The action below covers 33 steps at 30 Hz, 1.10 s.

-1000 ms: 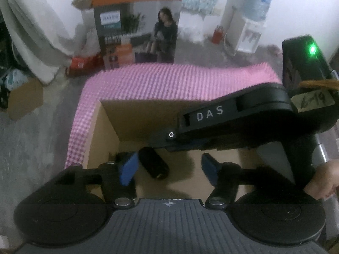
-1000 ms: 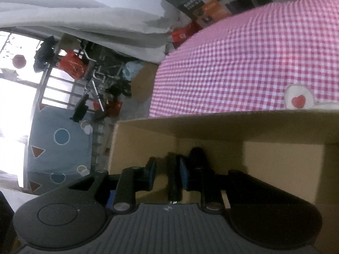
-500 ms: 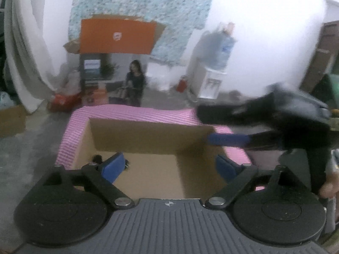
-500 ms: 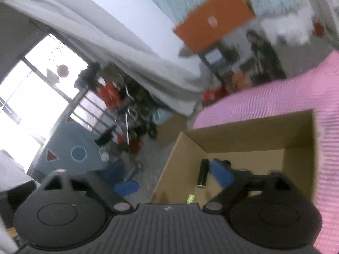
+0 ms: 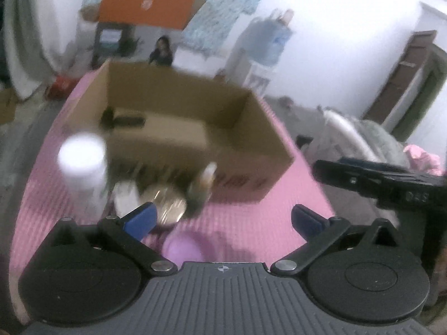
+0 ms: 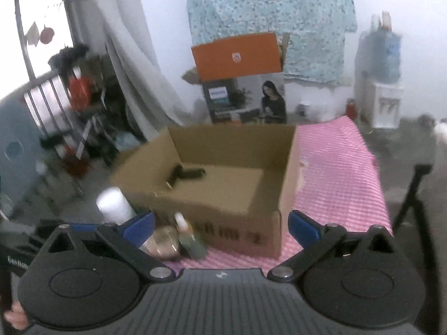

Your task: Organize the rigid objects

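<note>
Notably, both views are smeared by motion blur, so small detail is hard to read. The cardboard box (image 6: pixel 223 178) sits mid-frame on a table covered by a pink checked cloth (image 6: pixel 338 173). Two dark rod-shaped objects (image 6: pixel 185 173) lie on the box floor toward its far left corner; what they are cannot be made out.

The left gripper (image 5: pixel 223 219) has just been opening: its jaws stand wide with nothing between them. The right gripper (image 6: pixel 220 224) has likewise just opened and is empty, its jaws spread wide.

Below the box's near wall, at lower left of the right wrist view, stand several items:
- a white-capped container (image 6: pixel 113 202), partly hidden behind the left blue pad;
- a round gold-coloured object (image 6: pixel 163 243), cut off by the gripper linkage;
- a small green spray bottle (image 6: pixel 191 241), just beside the box wall.

In the left wrist view the same group is more blurred. A white disc-like item (image 5: pixel 125 199) and a lilac round object (image 5: pixel 181 247) also appear there, the latter partly covered by the gripper body. The right gripper's black body juts in at the right edge of that view. Printed marks on the box front are unreadable.
</note>
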Motion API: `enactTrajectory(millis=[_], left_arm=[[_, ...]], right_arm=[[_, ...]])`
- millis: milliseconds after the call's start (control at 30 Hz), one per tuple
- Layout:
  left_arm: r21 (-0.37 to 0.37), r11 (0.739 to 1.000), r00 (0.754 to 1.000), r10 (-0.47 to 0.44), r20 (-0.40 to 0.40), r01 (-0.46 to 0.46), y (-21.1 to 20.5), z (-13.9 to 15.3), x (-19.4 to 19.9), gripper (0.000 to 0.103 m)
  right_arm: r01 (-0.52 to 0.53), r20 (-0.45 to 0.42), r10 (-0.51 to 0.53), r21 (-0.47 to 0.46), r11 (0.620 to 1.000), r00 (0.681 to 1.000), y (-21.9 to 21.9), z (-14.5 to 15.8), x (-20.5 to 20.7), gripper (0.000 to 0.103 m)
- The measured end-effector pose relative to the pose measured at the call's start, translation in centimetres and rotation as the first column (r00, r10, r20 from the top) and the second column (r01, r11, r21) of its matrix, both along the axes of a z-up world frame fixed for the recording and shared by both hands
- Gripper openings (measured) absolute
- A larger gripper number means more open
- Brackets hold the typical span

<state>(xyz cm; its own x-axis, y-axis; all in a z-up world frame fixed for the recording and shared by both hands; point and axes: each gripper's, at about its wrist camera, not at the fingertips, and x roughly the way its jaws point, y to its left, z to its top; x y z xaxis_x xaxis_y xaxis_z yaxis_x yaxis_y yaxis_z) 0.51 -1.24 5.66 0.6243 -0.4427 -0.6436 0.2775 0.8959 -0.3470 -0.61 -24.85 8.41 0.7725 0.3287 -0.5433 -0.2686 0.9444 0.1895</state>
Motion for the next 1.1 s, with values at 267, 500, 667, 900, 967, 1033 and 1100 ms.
enactTrajectory(millis=[267,500,667,900,967,1033,1100], left_arm=[[0.029,0.999,0.999,0.045,-0.022,-0.044,1.3,-2.6,-2.3,0.103],[0.027,0.999,1.0,-0.03,-0.009,0.03,0.8,-4.0,-3.6,0.103],[0.184,0.976,0.993,-0.121,-0.003,0.119,-2.1,-5.1,-4.2,0.103],[0.208,0.963,0.983,-0.156,-0.095,0.172,-3.2,-7.1,-3.5,0.093],[0.199,0.964,0.981,-0.154,-0.115,0.175,-3.2,-7.4,-3.3,0.087],[0.202,0.963,0.981,-0.158,-0.115,0.179,-3.4,-7.5,-3.2,0.081],[0.209,0.963,0.982,-0.152,-0.114,0.173,-3.6,-7.4,-3.1,0.076]], right_arm=[[0.068,0.067,-0.057,-0.171,0.983,0.996,3.5,-2.9,-2.3,0.103],[0.01,0.082,0.007,-0.202,0.979,0.997,4.6,-4.5,-1.8,0.103],[-0.016,0.017,0.018,-0.082,0.997,1.0,3.9,-5.8,-0.6,0.103],[-0.073,-0.103,0.075,0.022,0.997,0.992,3.9,-8.3,0.6,0.092],[-0.089,-0.145,0.093,0.033,0.995,0.985,4.3,-9.1,1.1,0.064],[-0.107,-0.185,0.112,0.032,0.994,0.976,4.7,-9.8,1.6,0.06],[-0.132,-0.194,0.135,0.033,0.991,0.972,5.1,-10.3,1.8,0.053]])
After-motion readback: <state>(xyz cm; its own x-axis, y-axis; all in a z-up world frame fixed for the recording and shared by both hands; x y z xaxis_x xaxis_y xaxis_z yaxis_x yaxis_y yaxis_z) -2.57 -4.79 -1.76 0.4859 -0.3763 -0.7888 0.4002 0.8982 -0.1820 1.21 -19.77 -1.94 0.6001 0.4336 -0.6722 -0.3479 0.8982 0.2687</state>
